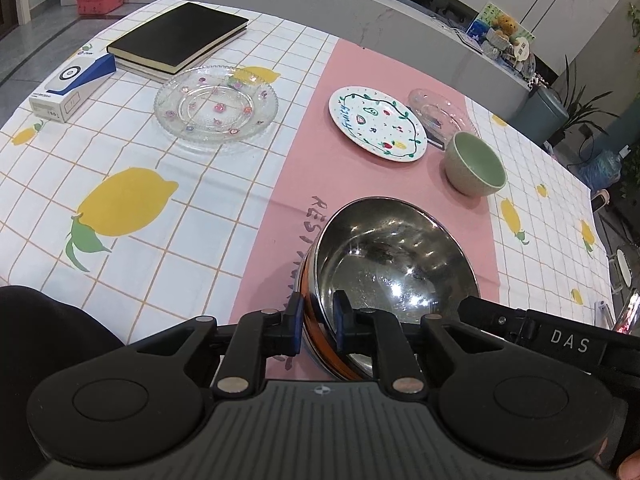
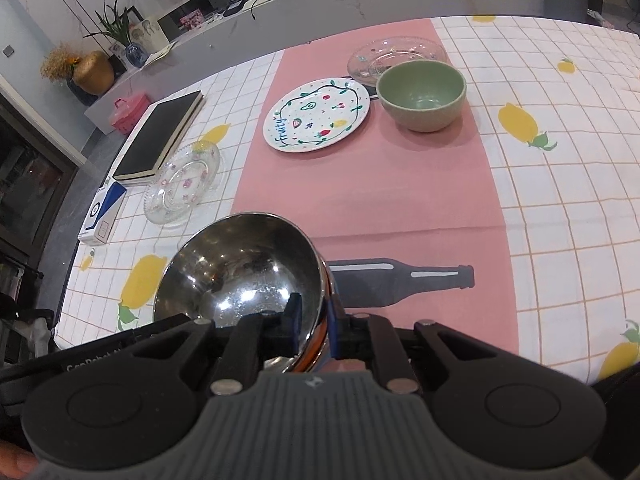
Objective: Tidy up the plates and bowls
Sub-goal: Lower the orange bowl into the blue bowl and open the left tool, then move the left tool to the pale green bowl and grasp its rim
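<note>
Left claw (image 1: 319, 322) and right claw (image 2: 310, 330) each pinch a rim of the steel bowl (image 1: 394, 258) — shiny, mirror-like inside, tilted above the tabletop (image 1: 132, 184).

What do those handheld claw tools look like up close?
Each is mostly black plastic. The left claw and the right claw both have blue pads on black linkage arms with silver pivot pins, two round black discs, and a ribbed grey body bearing a small emblem. Seen from the left, the right tool's side reads "DAS" in white. A dark sleeve shows at the lower left.
</note>
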`<state>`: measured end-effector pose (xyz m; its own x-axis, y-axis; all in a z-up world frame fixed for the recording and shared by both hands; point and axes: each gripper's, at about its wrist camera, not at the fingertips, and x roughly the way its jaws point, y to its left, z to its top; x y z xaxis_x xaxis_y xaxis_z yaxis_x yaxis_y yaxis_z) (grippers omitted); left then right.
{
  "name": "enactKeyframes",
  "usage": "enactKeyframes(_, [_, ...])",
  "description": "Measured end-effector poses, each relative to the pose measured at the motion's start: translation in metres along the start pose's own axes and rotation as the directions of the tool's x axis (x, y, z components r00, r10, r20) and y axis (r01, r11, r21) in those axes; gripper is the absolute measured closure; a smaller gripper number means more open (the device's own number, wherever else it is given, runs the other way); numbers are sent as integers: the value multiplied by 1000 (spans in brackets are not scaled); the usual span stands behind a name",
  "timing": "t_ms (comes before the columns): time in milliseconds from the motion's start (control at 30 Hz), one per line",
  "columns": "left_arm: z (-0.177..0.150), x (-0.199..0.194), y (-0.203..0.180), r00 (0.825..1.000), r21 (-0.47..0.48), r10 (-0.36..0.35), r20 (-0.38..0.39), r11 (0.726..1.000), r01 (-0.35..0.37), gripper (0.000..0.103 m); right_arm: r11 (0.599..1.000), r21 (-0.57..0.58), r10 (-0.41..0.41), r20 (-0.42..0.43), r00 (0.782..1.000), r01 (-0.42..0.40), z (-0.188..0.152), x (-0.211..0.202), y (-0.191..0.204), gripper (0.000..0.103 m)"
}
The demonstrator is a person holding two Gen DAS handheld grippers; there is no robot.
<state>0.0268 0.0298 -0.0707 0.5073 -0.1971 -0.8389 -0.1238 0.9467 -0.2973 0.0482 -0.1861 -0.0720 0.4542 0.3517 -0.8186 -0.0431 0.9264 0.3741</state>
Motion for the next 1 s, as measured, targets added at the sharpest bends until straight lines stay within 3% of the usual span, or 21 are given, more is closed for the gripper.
enactKeyframes(333, [3, -3, -2, 1000, 21, 21, 13, 1000, -21, 84, 1000, -29, 0, 24, 1000, 0, 3, -6, 3, 87])
enactKeyframes(433, [6, -7, -1, 999, 20, 24, 27, 999, -25, 73, 1000, -29, 8, 35, 999, -7, 5, -11, 2, 77])
enactKeyframes(500, [8, -12, -2, 999, 24, 22, 47, 999, -23, 65, 999, -35, 14, 44, 999, -13, 7, -15, 1, 76])
enactKeyframes(600, [13, -19, -6, 996, 50, 0, 84, 999, -5, 53, 999, -35, 18, 59, 998, -16, 9, -21, -1, 76])
enactKeyframes(833, [32, -30, -23, 990, 94, -72, 120, 994, 61, 52, 1000, -20, 8, 110, 994, -6, 20, -34, -12, 68])
enactKeyframes(1000, [44, -28, -43, 981, 111, -162, 109, 983, 150, 51, 1000, 6, -24, 142, 990, 23, 30, -41, -28, 67])
